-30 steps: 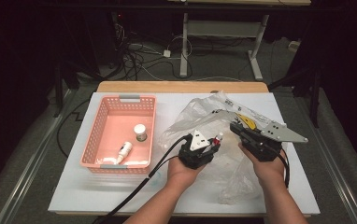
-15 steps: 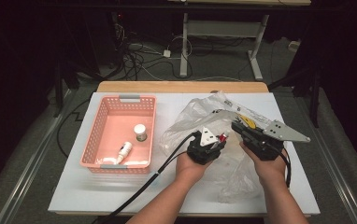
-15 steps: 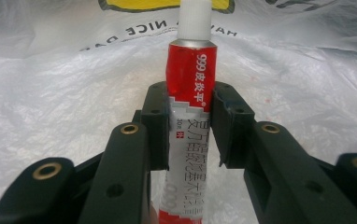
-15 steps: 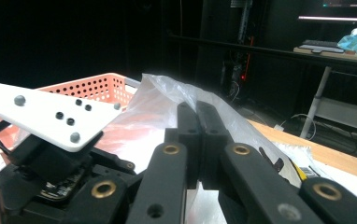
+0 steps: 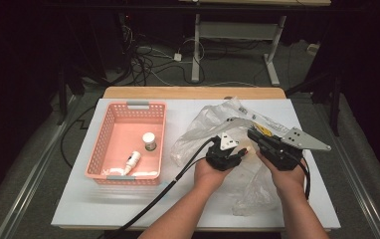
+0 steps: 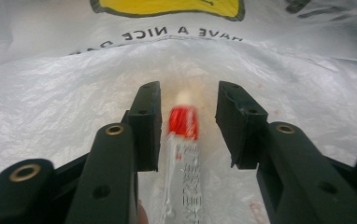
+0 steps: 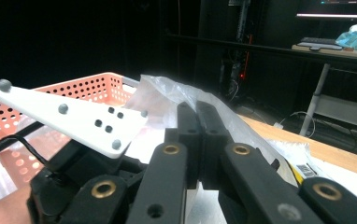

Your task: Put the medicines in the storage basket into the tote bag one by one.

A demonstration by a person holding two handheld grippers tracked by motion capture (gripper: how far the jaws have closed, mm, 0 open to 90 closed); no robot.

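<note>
L hand is sitting further right than a sec ago, now close beside the R hand over the plastic bag (image 5: 213, 127); L gripper (image 6: 188, 126) jaws have just been opening. In L gripper view, a small tube w/ red band (image 6: 183, 140) is lying between the jaws inside the bag, pads not pressing on it, gaps both sides. R gripper (image 7: 196, 135) is pinching a fold of bag film, jaws closed tight together, holding it up. Bag is lying on white table (image 5: 188, 204), right of pink basket (image 5: 106, 149). Basket is holding a small jar (image 5: 149, 141) and a white bottle (image 5: 132, 160).
</note>
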